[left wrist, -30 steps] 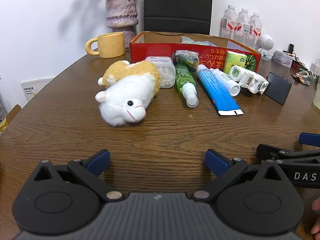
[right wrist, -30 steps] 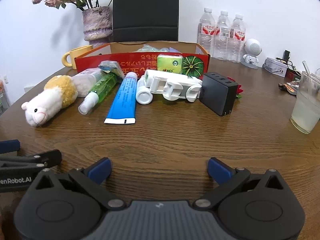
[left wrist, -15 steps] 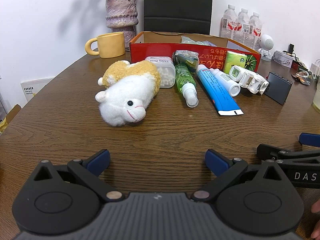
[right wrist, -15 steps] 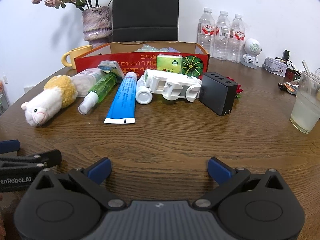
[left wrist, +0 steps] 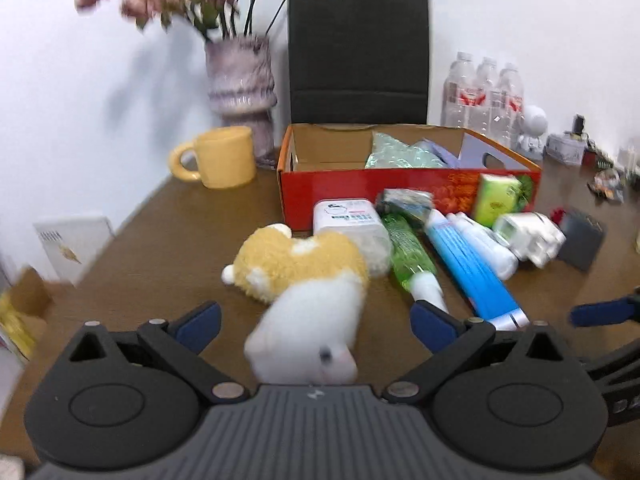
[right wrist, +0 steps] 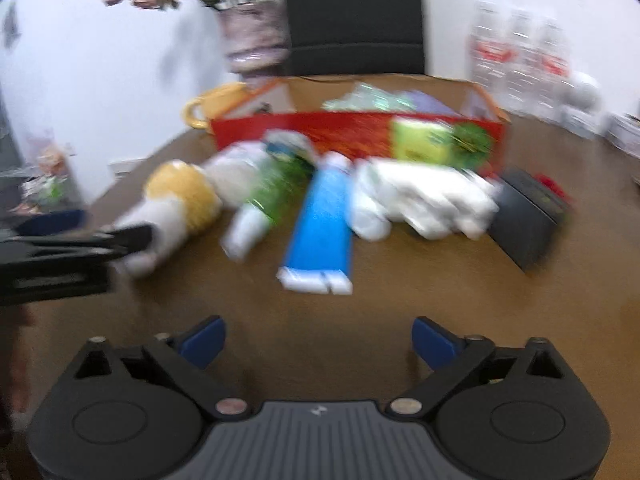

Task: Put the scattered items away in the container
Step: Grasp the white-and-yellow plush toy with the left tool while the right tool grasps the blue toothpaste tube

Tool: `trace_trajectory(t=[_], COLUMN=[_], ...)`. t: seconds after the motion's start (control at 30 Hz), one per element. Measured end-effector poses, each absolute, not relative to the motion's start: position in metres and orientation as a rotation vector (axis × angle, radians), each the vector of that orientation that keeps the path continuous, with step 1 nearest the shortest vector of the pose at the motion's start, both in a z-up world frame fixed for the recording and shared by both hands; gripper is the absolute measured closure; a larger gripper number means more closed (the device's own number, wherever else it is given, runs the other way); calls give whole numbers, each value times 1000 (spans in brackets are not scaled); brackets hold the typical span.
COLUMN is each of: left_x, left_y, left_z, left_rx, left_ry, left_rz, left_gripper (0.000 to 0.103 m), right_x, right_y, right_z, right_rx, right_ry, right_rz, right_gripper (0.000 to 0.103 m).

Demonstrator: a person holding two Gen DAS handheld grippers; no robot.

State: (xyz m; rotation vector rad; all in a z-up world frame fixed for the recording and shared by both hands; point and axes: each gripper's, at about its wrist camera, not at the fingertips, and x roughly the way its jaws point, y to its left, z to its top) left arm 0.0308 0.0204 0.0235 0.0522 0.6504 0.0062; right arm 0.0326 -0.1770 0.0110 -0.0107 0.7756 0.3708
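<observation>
My left gripper (left wrist: 314, 322) is spread wide and sits low over the desk, its blue fingers on either side of the plush toy (left wrist: 304, 292), which lies on its side with the white head toward me. Nothing is gripped. My right gripper (right wrist: 318, 340) is also spread wide and empty, over bare wood nearer my edge; its view is blurred.

The red cardboard box (left wrist: 360, 190) stands toward the far edge, open, with a few packets already inside. Just in front of it lie a white tub (left wrist: 348, 220), a green spray bottle (left wrist: 410, 256), a blue tube (left wrist: 468, 264), a white plug adapter (left wrist: 528, 236) and a black charger (left wrist: 580, 238).

I judge the step to be taking the plush. Next I need to close on its soft body, lift it clear, and carry it over the box's near wall.
</observation>
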Motion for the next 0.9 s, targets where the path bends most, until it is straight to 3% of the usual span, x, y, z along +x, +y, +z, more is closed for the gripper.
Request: trace_trajectory(t=[0.07, 0.13, 0.17, 0.23, 0.27, 0.47, 0.57, 0.63, 0.7, 0.9], left_x=[44, 55, 59, 57, 54, -14, -59, -76, -82, -51], left_y=[28, 21, 19, 20, 22, 7, 0, -3, -5, -21], left_z=[28, 19, 15, 10, 9, 14, 9, 9, 14, 14], left_rx=[64, 133, 153, 117, 82, 71, 85, 116, 127, 80], left_ry=[641, 686, 697, 704, 698, 699, 711, 724, 725, 744], left_rz=[0, -7, -8, -38, -58, -183, -297, -325, -334, -303], left_gripper=[2, 7, 16, 53, 53, 54, 43, 15, 9, 12], right_x=[55, 70, 73, 79, 77, 22, -24, -49, -58, -34], right_y=[-164, -155, -153, -150, -151, -172, -194, -205, -210, -206], right_z=[9, 5, 4, 3, 4, 5, 8, 10, 14, 7], right_rx=[-31, -78, -87, -103, -105, -129, -122, -130, -138, -92], right_ry=[782, 766, 761, 747, 741, 745, 760, 773, 773, 751], right_rz=[359, 331, 333, 337, 339, 363, 356, 344, 342, 314], right_gripper=[32, 32, 33, 51, 63, 64, 63, 58, 38, 38])
